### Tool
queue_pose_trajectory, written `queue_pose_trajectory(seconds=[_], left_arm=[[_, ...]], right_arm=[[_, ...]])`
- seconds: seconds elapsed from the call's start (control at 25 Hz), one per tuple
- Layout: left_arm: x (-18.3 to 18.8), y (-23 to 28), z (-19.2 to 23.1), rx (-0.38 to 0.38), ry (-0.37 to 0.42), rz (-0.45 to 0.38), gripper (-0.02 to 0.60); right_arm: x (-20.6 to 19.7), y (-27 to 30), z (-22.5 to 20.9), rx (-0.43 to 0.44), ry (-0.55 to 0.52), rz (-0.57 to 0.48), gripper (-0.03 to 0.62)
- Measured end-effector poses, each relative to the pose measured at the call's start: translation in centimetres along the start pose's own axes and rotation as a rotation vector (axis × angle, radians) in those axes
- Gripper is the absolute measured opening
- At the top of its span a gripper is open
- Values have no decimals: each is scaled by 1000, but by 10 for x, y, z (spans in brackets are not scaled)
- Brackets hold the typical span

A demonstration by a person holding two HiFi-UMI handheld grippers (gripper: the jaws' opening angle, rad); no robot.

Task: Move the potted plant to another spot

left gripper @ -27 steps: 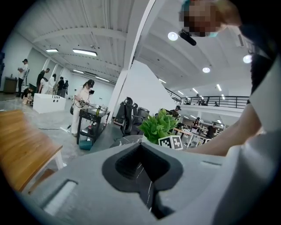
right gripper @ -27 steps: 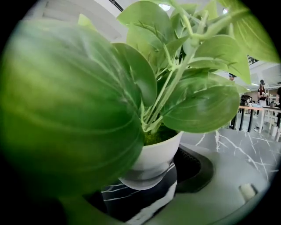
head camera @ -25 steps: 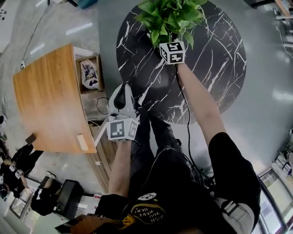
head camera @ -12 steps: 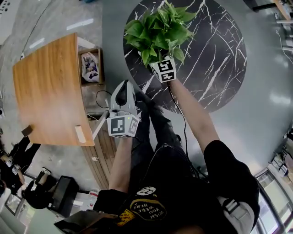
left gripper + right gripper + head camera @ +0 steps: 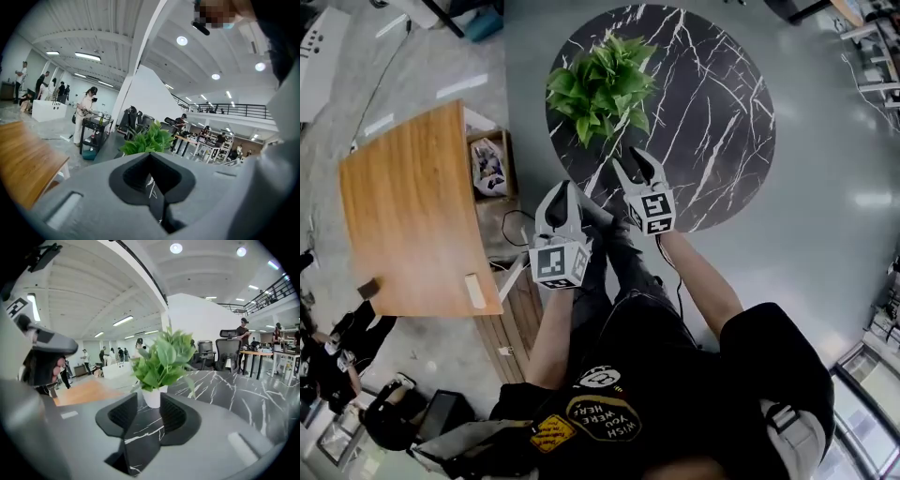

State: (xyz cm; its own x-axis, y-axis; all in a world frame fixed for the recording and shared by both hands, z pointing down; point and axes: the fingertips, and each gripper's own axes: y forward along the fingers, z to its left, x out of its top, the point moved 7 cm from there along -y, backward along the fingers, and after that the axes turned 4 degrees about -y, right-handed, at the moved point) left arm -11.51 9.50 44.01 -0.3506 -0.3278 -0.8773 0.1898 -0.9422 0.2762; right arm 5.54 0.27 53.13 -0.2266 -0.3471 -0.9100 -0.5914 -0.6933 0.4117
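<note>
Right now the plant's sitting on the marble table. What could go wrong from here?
1. The potted plant stands toward the left rim of the black marble table, and its leaves reach the edge. A knock there could send it off.
2. Wide foliage over a small white pot looks top-heavy, so it may tip easily if brushed.

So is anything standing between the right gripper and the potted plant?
Nothing visible does. Only bare marble table lies between the right gripper and the potted plant. Its fingers have just been closing with nothing between them, and the pot stands clear beyond their tips.
</note>
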Motion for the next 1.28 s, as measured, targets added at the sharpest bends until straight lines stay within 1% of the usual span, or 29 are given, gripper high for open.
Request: queue_pose_trajectory(seconds=[0.08, 0.12, 0.24, 0.36, 0.48, 0.56, 0.68, 0.8, 0.92, 1.28], left_arm=[[21, -8, -20, -12, 58, 9, 3], [32, -11, -29, -15, 88, 7, 3], [57, -17, -56, -26, 136, -11, 3], [79, -21, -77, -44, 168, -32, 3], [96, -29, -99, -84, 214, -57, 3], [100, -31, -107, -89, 225, -70, 3], [106, -32, -112, -83, 228, -88, 3], [112, -35, -114, -84, 242, -102, 3], [116, -37, -113, -78, 238, -109, 3], [109, -42, -116, -61, 251, -68, 3]], right_arm=[[34, -38, 13, -37, 9, -21, 40], [51, -53, 19, -50, 2, -31, 7], [96, -88, 28, -62, -9, -67, 2], [134, -106, 32, -65, 24, -113, 2], [162, -123, 36, -67, 29, -155, 2], [173, -131, 39, -62, 30, -177, 2], [182, -137, 42, -45, 32, -192, 2], [183, -140, 45, -27, 23, -202, 2], [185, -143, 46, -23, 14, -210, 2], [183, -147, 51, 1, 14, -198, 2]])
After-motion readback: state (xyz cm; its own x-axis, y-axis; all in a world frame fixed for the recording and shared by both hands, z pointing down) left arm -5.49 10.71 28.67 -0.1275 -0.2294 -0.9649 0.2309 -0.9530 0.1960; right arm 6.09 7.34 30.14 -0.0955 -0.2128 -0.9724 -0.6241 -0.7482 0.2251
